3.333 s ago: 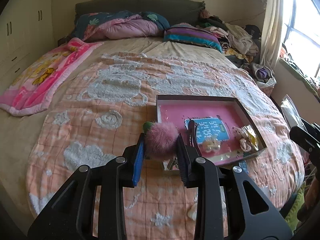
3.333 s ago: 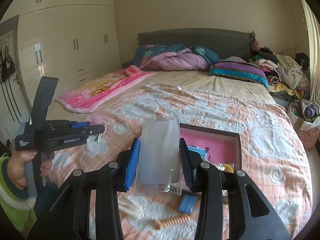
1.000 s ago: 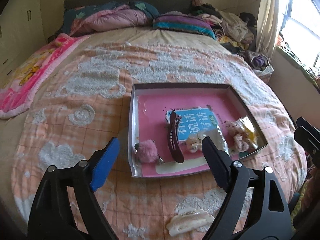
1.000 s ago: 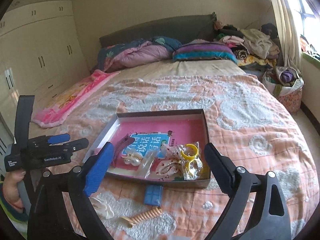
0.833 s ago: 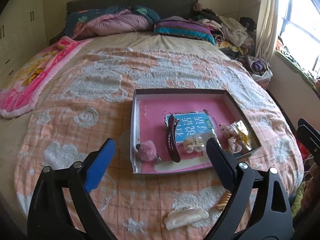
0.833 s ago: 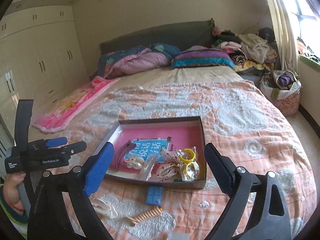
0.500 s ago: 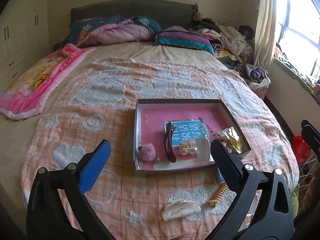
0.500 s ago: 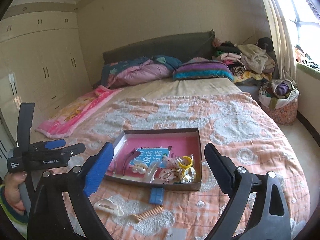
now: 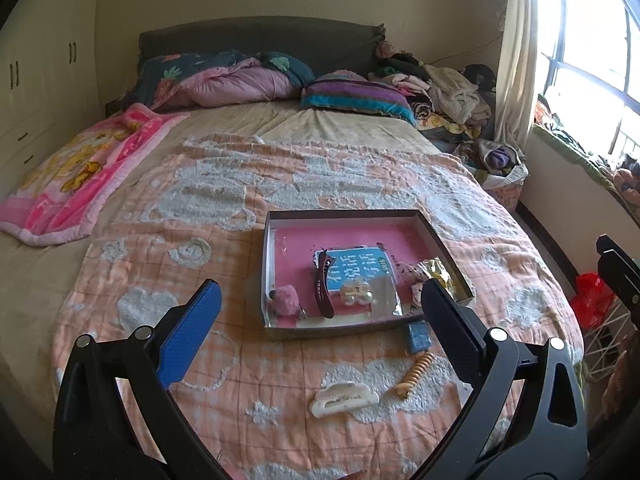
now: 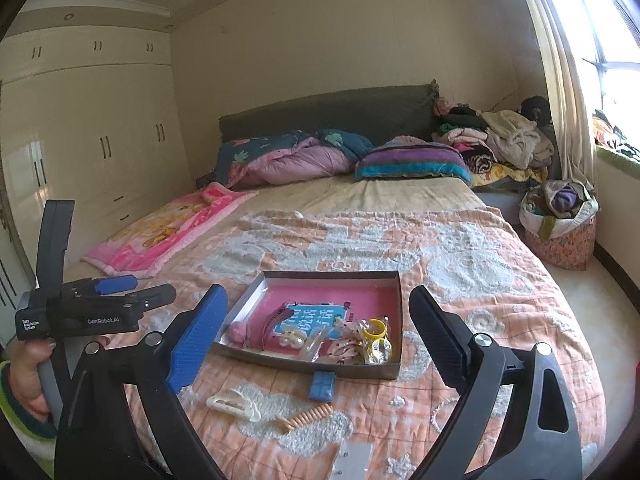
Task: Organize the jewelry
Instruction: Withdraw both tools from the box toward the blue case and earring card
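Bed (image 9: 120, 280) under an orange-and-white quilt, carrying everything. Near the foot edge, a shallow box (image 9: 344, 213) with a pink floor, long sides running across the bed. Inside: a blue printed card (image 9: 360, 266), a dark red hair claw (image 9: 323, 284) lying long axis foot-to-head, toothed edge toward the card, a pink pompom (image 9: 286, 300) in the near left corner, a pearl clip (image 9: 356, 294) on a clear sleeve, and a bagged heap with a yellow ring (image 10: 376, 328) at the right end.

Loose on the quilt between box and foot edge: a white hair claw (image 9: 344, 398), long axis across the bed, teeth facing the foot edge; an orange spiral hair tie (image 9: 416, 372), slanting up toward the box's right corner; a small blue rectangular piece (image 9: 418, 336) touching the box's near wall.

Left gripper (image 9: 320, 320) spread to full width, nothing between the pads, having just finished opening. Right gripper (image 10: 316, 334) likewise wide and empty.

Likely next: one of the loose pieces. White hair claw below and just right of centre for the left gripper, below and left for the right; left hand probably nearer. Fingers already straddling across the bed, along the claw's length, so a wrist roll probably needed to pinch its short width.
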